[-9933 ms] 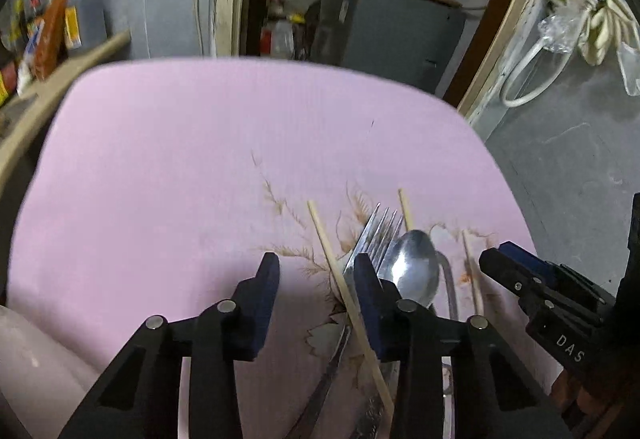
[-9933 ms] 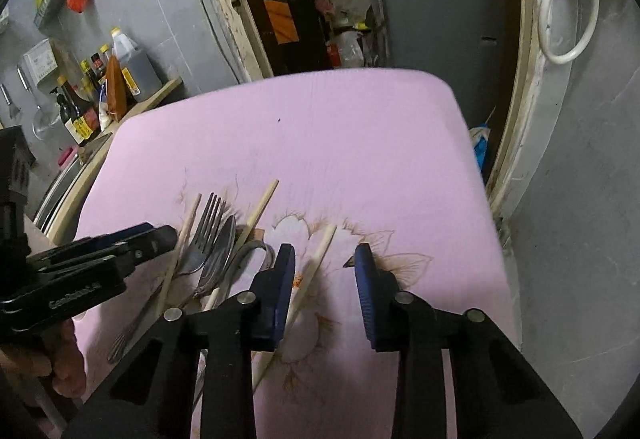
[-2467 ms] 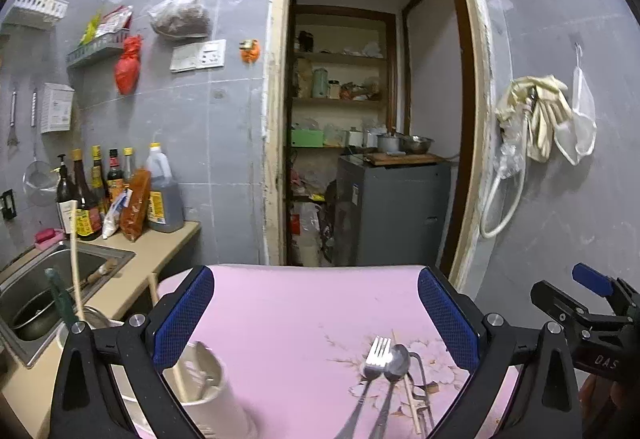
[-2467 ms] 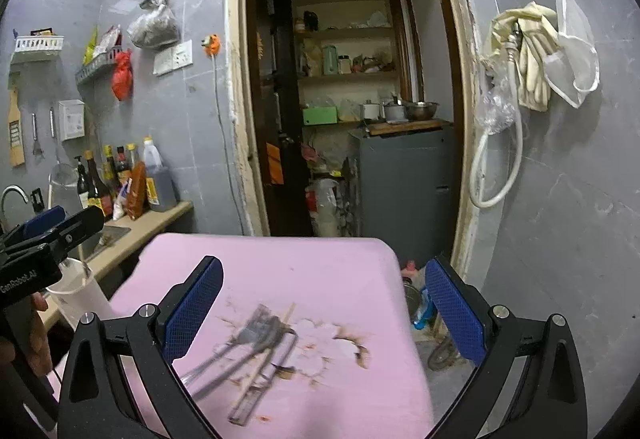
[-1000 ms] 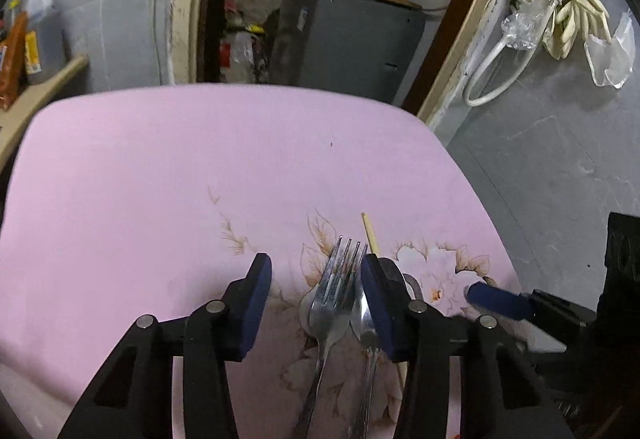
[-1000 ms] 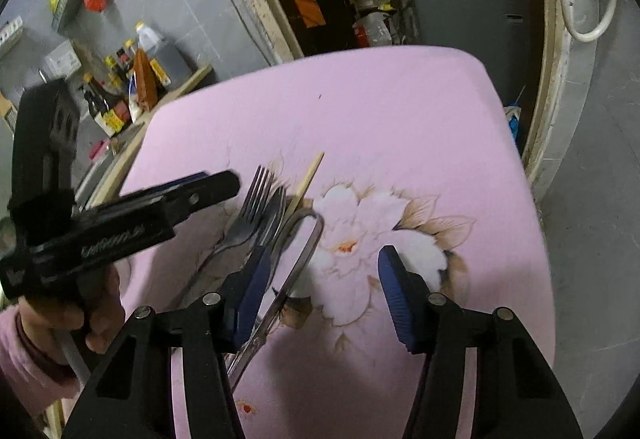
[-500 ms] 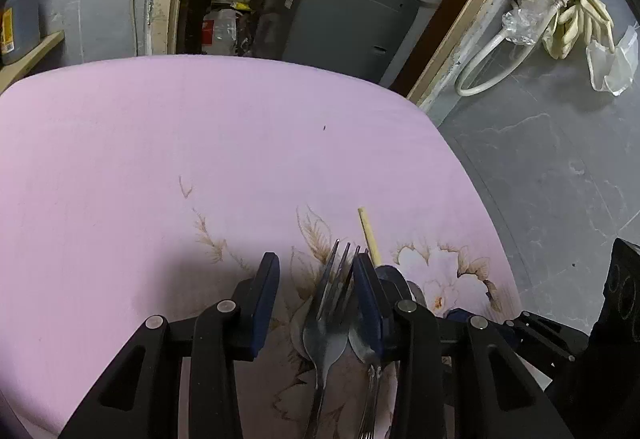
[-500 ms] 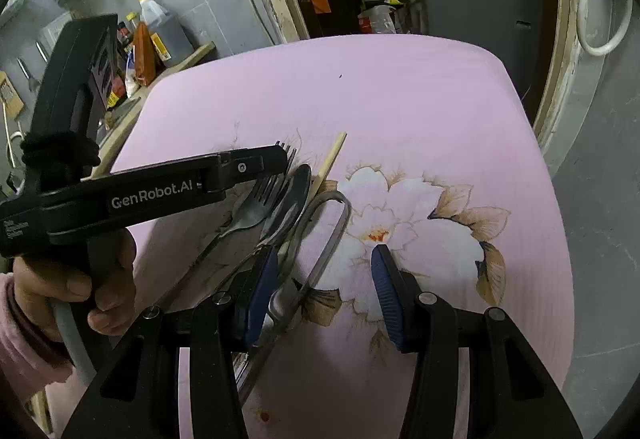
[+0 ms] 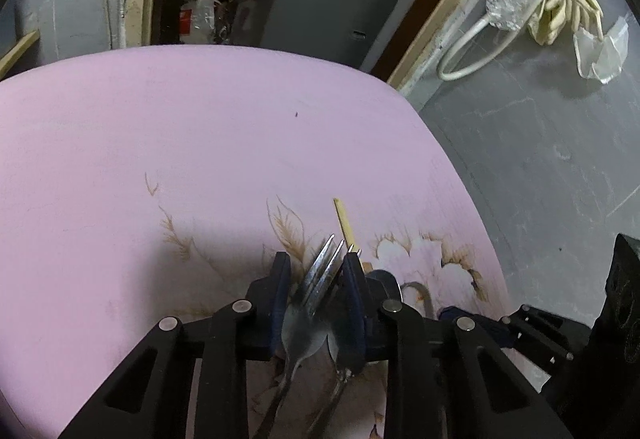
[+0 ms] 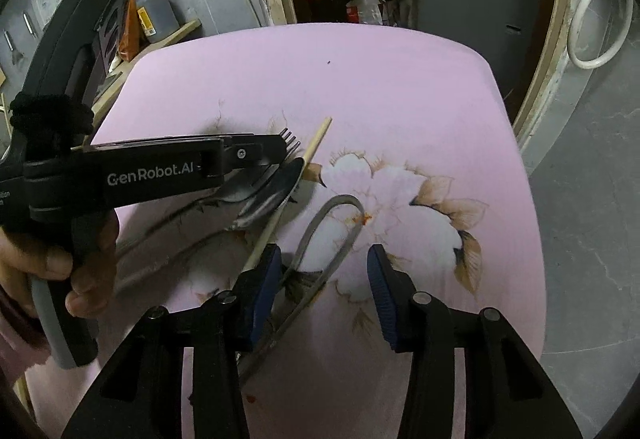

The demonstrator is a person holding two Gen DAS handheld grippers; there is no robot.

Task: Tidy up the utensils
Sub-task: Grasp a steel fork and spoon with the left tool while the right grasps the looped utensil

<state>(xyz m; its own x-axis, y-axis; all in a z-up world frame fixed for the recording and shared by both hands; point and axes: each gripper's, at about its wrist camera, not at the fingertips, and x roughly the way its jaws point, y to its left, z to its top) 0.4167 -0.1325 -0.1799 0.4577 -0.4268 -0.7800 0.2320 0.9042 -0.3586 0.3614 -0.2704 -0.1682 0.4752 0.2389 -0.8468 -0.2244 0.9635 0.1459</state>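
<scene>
Left wrist: left gripper closing around fork head, pads not clearly pressing; fork on table.

Right wrist: right gripper closing, straddling tongs, no contact. Spoon, chopstick unsorted. Most sorting left.

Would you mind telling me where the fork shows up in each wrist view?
Left wrist: fork bottom centre, tines between the closing left gripper fingers.
Right wrist: fork left of centre, tines poking past the left gripper's tip.
Shared landmark: the chopstick beside it.
</scene>
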